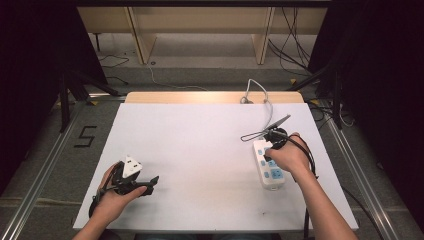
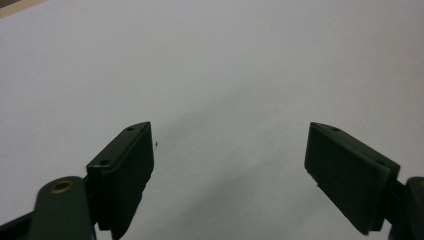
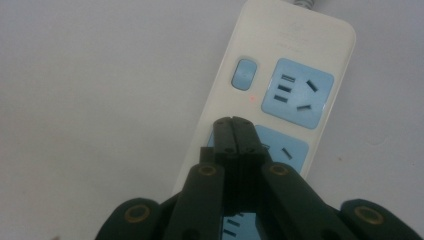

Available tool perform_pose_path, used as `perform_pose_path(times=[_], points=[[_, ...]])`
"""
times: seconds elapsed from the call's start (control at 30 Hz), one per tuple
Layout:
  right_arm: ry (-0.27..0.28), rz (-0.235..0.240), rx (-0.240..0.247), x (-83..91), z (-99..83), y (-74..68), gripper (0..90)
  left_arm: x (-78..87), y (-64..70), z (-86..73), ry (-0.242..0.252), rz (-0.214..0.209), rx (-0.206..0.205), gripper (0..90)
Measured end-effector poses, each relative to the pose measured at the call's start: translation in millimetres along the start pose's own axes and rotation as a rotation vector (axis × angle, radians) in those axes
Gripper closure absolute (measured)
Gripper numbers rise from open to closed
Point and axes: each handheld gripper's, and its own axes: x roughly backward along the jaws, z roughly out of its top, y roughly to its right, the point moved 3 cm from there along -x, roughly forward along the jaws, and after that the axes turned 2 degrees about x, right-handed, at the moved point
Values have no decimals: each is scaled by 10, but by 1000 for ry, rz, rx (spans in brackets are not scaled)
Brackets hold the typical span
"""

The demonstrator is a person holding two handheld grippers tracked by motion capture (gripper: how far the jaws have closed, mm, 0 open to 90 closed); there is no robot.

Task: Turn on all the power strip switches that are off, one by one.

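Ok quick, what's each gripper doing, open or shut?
Left gripper: open, nothing between its jaws, over the bare white table.
Right gripper: shut, empty, tips over the power strip.

The surface (image 1: 200, 145) is white, with a wooden strip (image 1: 190, 97) along its far edge. On the floor lie black cables (image 1: 295, 45), a "5" mark (image 1: 86, 136) and a metal rail (image 1: 42, 165) left.

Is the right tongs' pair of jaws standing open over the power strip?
No, the right tongs have their jaws pressed together above the power strip.
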Motion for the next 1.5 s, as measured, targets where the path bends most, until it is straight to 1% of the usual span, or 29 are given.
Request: perform_pose_path(times=[0.23, 0.33, 0.43, 0.6, 0.77, 0.93, 1.0, 1.3, 1.5], points=[[-10, 5, 5, 16, -29, -11, 900, -2, 0, 0, -1, 0, -1, 198], [-18, 13, -7, 20, -40, -18, 900, -2, 1, 0, 0, -1, 0, 197], [-23, 13, 3, 26, -55, -22, 900, -2, 0, 0, -2, -1, -1, 197], [-28, 32, -1, 41, -85, -44, 900, -7, 6, 0, -5, -1, -1, 198], [-40, 35, -9, 46, -127, -57, 900, -6, 18, 5, -1, -3, -3, 198], [-45, 40, -9, 44, -179, -81, 900, -11, 18, 6, -2, -4, -3, 199], [-48, 48, -15, 43, -189, -101, 900, -11, 21, 6, -2, -4, -4, 198], [-69, 54, -20, 1, -225, -140, 900, -11, 20, 6, -3, -5, -2, 200], [-80, 49, -9, -19, -235, -153, 900, -8, 21, 6, -3, -5, -3, 200]])
